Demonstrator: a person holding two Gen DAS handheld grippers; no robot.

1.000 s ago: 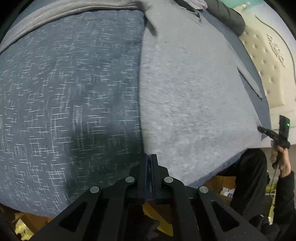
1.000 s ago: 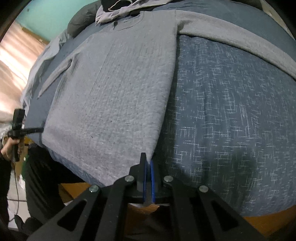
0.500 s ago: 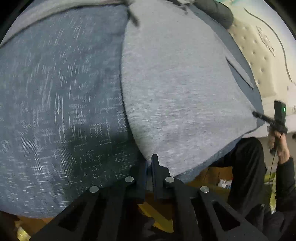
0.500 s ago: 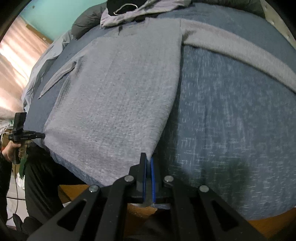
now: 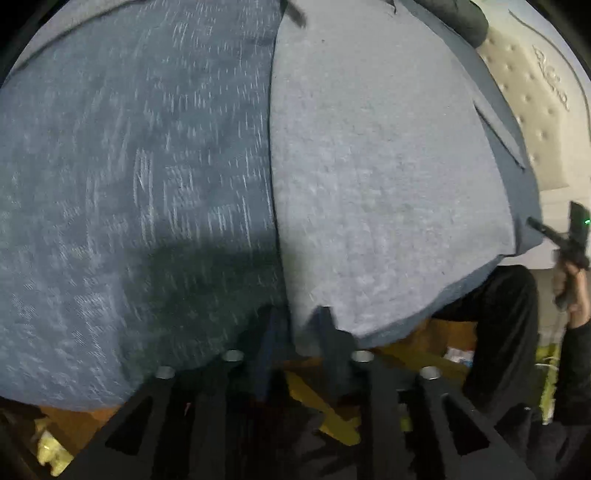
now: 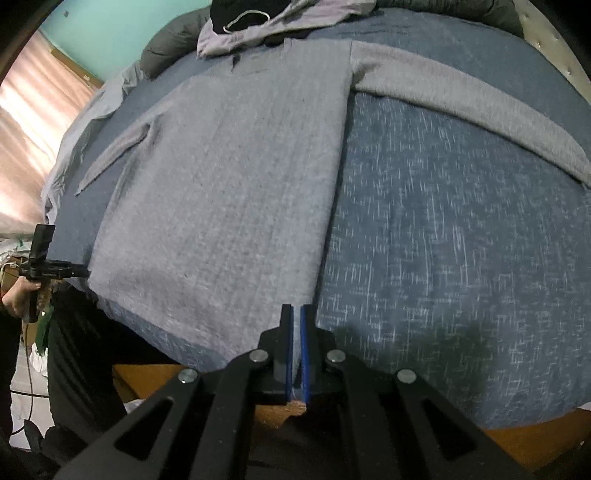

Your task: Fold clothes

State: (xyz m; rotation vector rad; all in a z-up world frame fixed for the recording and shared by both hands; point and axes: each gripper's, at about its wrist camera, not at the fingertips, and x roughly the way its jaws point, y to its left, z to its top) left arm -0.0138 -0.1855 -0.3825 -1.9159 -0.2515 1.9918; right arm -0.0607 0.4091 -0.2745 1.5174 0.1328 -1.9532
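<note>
Left fingers: the left gripper [image 5: 297,317] had its fingers parted, straddling the hem corner of the grey sweater [image 5: 376,177], with cloth between them but not pinched.
Right fingers: the right gripper [image 6: 296,321] was closed on the opposite hem corner, its blue pads nearly together with cloth between.
Sweater: it lay flat on the bed [image 6: 461,229], hem at the near edge, one sleeve [image 6: 469,110] stretched out to the side.
Right view only: a pile of clothes [image 6: 258,26] at the far end beyond the collar, a teal wall [image 6: 110,33] and a curtain [image 6: 26,147].
Left view only: a tufted cream headboard [image 5: 535,110].
Surface: a blue bedspread flecked with white.
Person: dark trousers [image 6: 81,350] stood at the bed's edge.
</note>
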